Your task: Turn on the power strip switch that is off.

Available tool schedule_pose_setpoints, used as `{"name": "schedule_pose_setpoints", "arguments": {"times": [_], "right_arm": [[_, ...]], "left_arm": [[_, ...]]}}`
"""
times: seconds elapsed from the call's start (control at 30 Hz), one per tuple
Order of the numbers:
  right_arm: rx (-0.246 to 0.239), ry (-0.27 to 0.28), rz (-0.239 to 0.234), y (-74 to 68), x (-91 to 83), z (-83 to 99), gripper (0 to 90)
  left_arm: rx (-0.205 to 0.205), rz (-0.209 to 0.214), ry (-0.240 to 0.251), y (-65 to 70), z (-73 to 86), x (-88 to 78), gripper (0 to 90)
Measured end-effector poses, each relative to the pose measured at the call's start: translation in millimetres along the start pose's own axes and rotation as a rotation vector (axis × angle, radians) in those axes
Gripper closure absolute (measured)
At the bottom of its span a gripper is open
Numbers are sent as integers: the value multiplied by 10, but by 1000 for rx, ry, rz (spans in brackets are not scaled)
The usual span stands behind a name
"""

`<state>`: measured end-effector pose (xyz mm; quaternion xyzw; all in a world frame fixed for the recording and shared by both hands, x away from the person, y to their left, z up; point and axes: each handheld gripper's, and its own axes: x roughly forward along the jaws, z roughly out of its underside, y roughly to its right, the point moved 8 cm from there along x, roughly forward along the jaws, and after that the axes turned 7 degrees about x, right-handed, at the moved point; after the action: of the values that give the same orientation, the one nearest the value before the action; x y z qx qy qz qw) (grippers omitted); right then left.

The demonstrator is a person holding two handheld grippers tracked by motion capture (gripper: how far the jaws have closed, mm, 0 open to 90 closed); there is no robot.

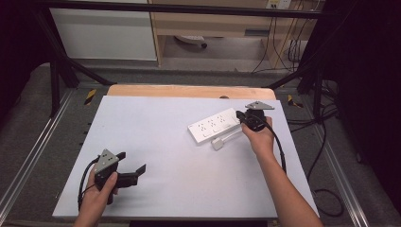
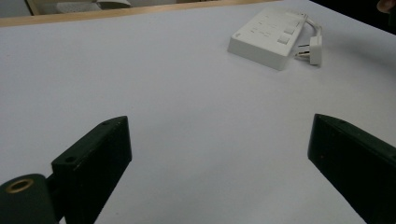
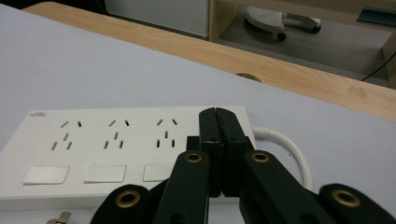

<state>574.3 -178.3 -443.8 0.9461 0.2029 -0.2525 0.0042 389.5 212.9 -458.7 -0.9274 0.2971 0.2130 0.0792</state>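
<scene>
The white power strip lies directly under the right gripper, whose jaws are pressed together, gripping nothing, over its cable end.

Both forearms bare, no sleeves; each hand carries a matte black two-jaw gripper — left gripper, right gripper — topped with a grey three-cornered plate, trailing a black cable, brass-ringed pivot holes along the linkage arms, flat blocky jaws with small screw holes.
</scene>
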Motion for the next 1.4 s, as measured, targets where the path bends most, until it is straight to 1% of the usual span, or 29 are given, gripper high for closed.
{"name": "schedule_pose_setpoints", "arguments": {"times": [0.07,0.2,0.23,0.33,0.37,0.57,0.77,1.07,1.4], "right_arm": [[-6,0,3,7,20,10,900],[-2,-9,4,16,52,38,900],[-9,-11,3,21,62,48,900],[-1,-20,-1,14,88,78,900],[-9,-22,0,19,97,86,900],[-1,-34,-1,9,144,128,900],[-7,-45,0,3,198,174,900],[3,-52,0,1,243,205,900],[14,-56,3,18,281,232,900]], "left_arm": [[-1,0,0,-2,1,-1,63],[-1,-1,0,-4,0,-1,63],[0,-1,0,-3,0,-2,64],[2,0,2,1,-4,-3,64],[4,-1,2,2,-4,-3,63],[6,-1,1,2,-3,-1,64],[8,-1,0,3,-3,-2,63],[17,-6,0,-2,-6,-5,64],[17,-6,-2,-2,-4,-3,64]]}}
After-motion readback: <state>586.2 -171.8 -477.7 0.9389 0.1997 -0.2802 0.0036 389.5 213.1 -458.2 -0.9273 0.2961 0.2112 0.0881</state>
